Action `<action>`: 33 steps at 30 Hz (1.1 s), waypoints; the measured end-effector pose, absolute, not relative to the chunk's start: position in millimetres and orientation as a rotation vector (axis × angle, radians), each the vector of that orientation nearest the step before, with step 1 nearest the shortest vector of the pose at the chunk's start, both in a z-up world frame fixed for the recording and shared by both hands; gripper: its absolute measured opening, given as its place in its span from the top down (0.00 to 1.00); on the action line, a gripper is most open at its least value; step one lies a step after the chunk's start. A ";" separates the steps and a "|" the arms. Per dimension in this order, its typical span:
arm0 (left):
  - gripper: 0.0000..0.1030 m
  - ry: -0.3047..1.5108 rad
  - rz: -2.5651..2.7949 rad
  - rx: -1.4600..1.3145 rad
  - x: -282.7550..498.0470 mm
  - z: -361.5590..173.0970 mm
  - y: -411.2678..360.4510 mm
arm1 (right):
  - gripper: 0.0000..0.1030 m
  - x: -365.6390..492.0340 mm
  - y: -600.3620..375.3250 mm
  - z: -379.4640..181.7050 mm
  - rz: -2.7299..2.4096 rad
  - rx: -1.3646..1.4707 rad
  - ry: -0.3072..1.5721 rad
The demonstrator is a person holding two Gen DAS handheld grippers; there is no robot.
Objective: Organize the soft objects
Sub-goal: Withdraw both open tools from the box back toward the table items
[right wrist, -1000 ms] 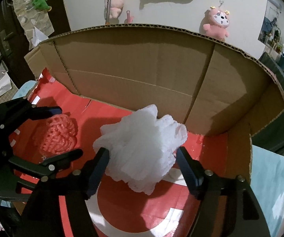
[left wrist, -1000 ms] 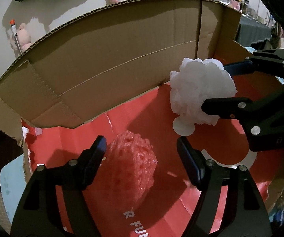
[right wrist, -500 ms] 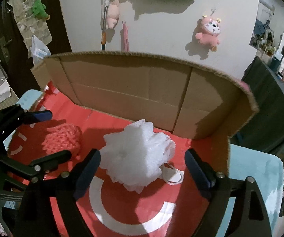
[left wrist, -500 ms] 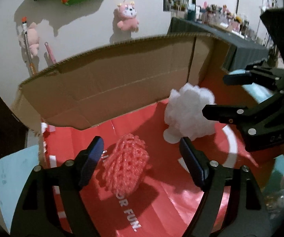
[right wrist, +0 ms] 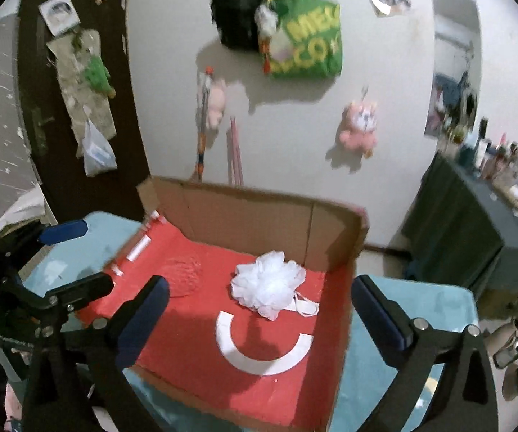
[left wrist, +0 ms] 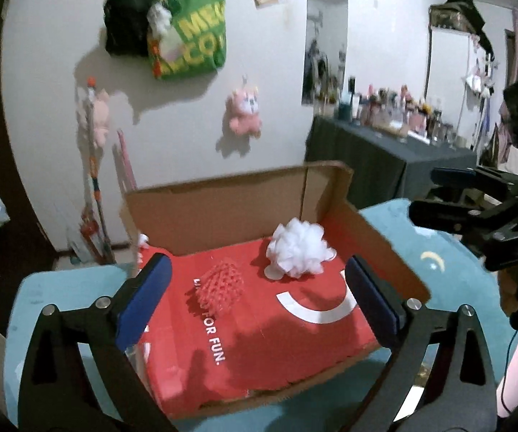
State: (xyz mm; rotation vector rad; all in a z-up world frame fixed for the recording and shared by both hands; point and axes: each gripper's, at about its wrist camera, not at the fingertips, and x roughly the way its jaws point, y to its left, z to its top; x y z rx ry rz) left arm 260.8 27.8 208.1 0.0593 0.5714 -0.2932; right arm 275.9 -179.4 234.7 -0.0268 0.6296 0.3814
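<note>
**Both puffs lie in the box, ahead of and below empty jaws**

We hold the left gripper [left wrist: 259, 295] and the right gripper [right wrist: 259, 309] spread wide, jaws having just been opening, nothing between them. Outward from our left jaws, the red netted mesh puff [left wrist: 221, 284] lies nearer; the white frilly mesh puff [right wrist: 267, 286] sits centred ahead of our right jaws. Each rests apart on the red floor of the open cardboard box [left wrist: 223, 198], roundish, without a clear long axis.

It is probably a lived-in home room: plush toys [right wrist: 359, 127] and a green tote bag [right wrist: 307, 41] hang on the wall, a cluttered side table [left wrist: 384, 151] stands nearby.
</note>
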 end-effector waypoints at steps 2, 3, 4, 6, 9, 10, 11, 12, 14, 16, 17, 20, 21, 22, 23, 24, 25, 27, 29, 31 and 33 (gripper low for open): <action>0.00 0.517 -0.274 0.062 235.9 217.2 26.3 | 0.00 251.6 -185.8 247.1 0.384 -0.005 0.587; 0.00 0.497 -0.272 0.060 226.1 220.1 26.8 | 0.00 238.3 -189.0 252.5 0.381 -0.001 0.563; 0.00 0.469 -0.275 0.056 211.9 223.8 26.7 | 0.00 223.7 -191.2 257.4 0.373 -0.004 0.532; 0.00 0.423 -0.287 0.051 186.3 228.4 25.2 | 0.00 198.8 -196.3 263.0 0.369 -0.011 0.481; 0.00 0.361 -0.285 0.043 151.2 229.7 22.6 | 0.00 166.7 -200.7 264.2 0.362 0.004 0.448; 0.00 0.344 -0.284 0.042 138.7 229.1 21.6 | 0.00 153.4 -201.9 263.4 0.360 0.007 0.433; 0.00 0.334 -0.278 0.041 130.0 228.7 20.3 | 0.00 144.0 -202.4 263.1 0.356 0.007 0.422; 0.00 0.318 -0.270 0.040 119.0 227.8 19.1 | 0.00 130.6 -202.4 261.9 0.354 0.005 0.404; 0.00 0.288 -0.260 0.038 97.0 224.3 17.1 | 0.00 108.0 -202.0 257.3 0.349 0.000 0.375; 0.00 0.280 -0.255 0.023 82.7 219.7 16.4 | 0.00 82.7 -199.7 251.6 0.332 -0.017 0.340; 0.00 0.280 -0.256 0.015 74.7 216.6 16.3 | 0.00 71.2 -198.8 248.2 0.324 -0.027 0.327; 0.00 0.262 -0.234 -0.001 50.1 205.7 14.9 | 0.00 40.8 -194.7 236.0 0.291 -0.046 0.293; 0.00 0.258 -0.228 -0.002 42.6 201.3 14.0 | 0.00 33.8 -194.1 231.9 0.282 -0.047 0.289; 0.00 0.256 -0.226 -0.007 36.1 197.8 13.3 | 0.00 25.3 -193.5 226.1 0.270 -0.045 0.283; 0.00 0.256 -0.224 -0.020 30.1 192.9 13.2 | 0.00 18.4 -193.2 221.6 0.262 -0.039 0.279; 0.00 0.260 -0.220 -0.032 24.1 186.8 13.6 | 0.00 11.3 -194.0 215.7 0.252 -0.030 0.280; 0.00 0.262 -0.213 -0.037 19.6 181.0 13.0 | 0.00 7.4 -194.3 210.5 0.246 -0.023 0.283; 0.00 0.265 -0.195 -0.032 12.5 171.7 10.6 | 0.00 -1.6 -196.2 198.9 0.227 -0.017 0.287; 0.00 0.261 -0.169 -0.016 5.0 161.3 7.6 | 0.00 -11.1 -194.6 188.2 0.207 -0.019 0.285; 0.00 0.268 -0.158 0.003 -0.1 150.0 3.8 | 0.00 -16.2 -192.4 175.9 0.190 -0.025 0.292; 0.00 0.285 -0.152 -0.001 -3.6 139.5 2.1 | 0.00 -20.4 -190.9 164.8 0.180 -0.029 0.299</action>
